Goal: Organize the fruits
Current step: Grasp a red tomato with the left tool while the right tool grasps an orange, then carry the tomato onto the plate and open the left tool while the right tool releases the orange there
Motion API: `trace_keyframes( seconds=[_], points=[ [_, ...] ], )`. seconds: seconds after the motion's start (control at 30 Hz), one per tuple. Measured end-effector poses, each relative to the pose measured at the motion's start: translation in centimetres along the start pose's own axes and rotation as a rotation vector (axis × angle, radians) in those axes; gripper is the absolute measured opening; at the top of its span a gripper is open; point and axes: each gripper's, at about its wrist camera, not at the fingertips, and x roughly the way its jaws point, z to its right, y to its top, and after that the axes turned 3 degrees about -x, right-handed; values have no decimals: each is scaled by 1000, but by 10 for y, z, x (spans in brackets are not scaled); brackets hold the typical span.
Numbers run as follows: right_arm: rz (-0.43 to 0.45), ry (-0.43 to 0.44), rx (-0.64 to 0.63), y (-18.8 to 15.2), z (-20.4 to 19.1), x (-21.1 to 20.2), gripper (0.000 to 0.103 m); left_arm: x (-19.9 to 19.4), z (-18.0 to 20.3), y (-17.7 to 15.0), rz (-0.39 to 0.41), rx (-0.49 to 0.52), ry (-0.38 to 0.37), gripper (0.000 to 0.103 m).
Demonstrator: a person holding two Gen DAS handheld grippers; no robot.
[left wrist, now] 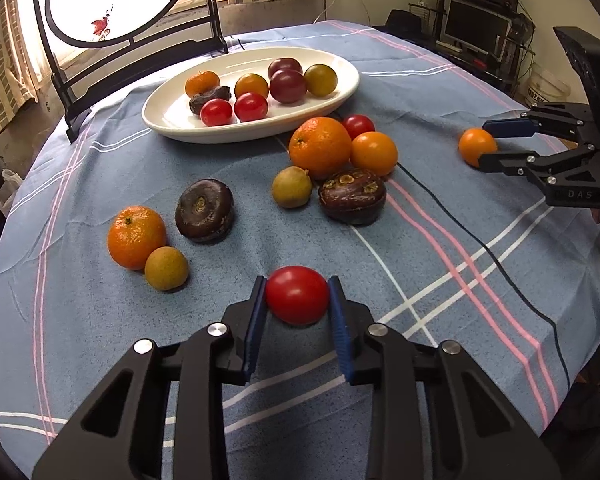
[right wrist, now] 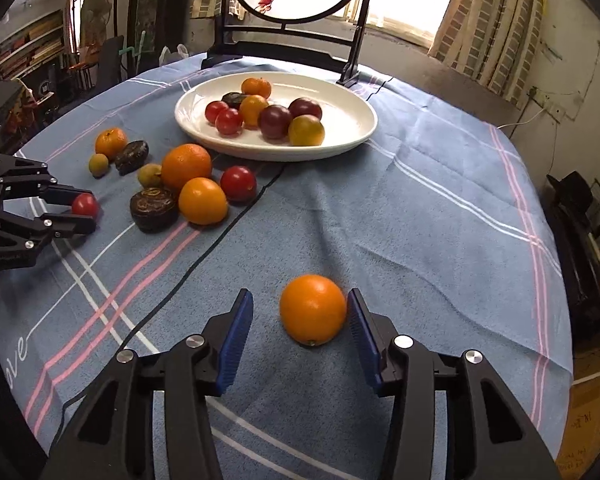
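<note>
A: Tongs first. Left gripper (left wrist: 297, 294) pinched on a red tomato (left wrist: 297, 295), both blue pads pressed against its sides, tomato low over the blue plaid tablecloth (left wrist: 440, 264) or resting on it, cannot tell which.

B: And the right gripper (right wrist: 300, 312)?

A: Spread partway around a loose orange (right wrist: 313, 309). Right pad touching the orange's side, left pad clear of it with a visible gap. Not pinched, then. Orange sitting on the cloth, near the table's front edge, well apart from the rest.

B: Anything else nearby?

A: White oval plate (left wrist: 336, 98) farther back, loaded with two red tomatoes, two dark purple fruits, a small mandarin, a dark brown piece and two yellow-orange fruits. Between plate and left tongs, a cluster: large orange (left wrist: 320, 147), a smaller orange fruit touching it, a red tomato behind them, a dark brown round fruit (left wrist: 352, 196) in front, a small yellow-green fruit (left wrist: 292, 187) beside it.

B: To the left of that?

A: Another dark brown fruit (left wrist: 204, 210), a mandarin (left wrist: 137, 237) and a second yellow-green fruit (left wrist: 166, 268) touching the mandarin.

B: In the way?

A: The cluster, right on the line from tomato to plate. Round painted screen on a black stand (left wrist: 140, 56) behind the plate, at the table's far edge.
</note>
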Motion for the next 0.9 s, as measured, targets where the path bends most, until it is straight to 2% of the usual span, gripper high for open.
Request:
trace_keyframes(
  seconds=[0.03,0.1,0.17,0.33,0.4,0.57,0.67,0.9],
  points=[
    [-15,-34,-21,0,-2,5,51,1,2,0,4,6,4,29],
    [-37,-31,-3,0,1,14,48,2,2,2,3,4,1,29],
    [-28,-32,13,1,5,17,37,2,1,2,1,-4,-5,29],
    [-13,-11,10,1,6,11,37,-4,-6,2,13,-30,-36,28],
    [23,12,27,6,10,-2,37,-10,-10,4,31,-45,-56,28],
    [96,49,40,22,14,-24,37,-24,-14,15,79,-47,-45,28],
    [141,40,36,39,16,-32,37,-32,-20,33,121,-52,-16,28],
    [264,45,50,104,24,-38,37,-42,-43,103,237,-78,76,28]
  ],
)
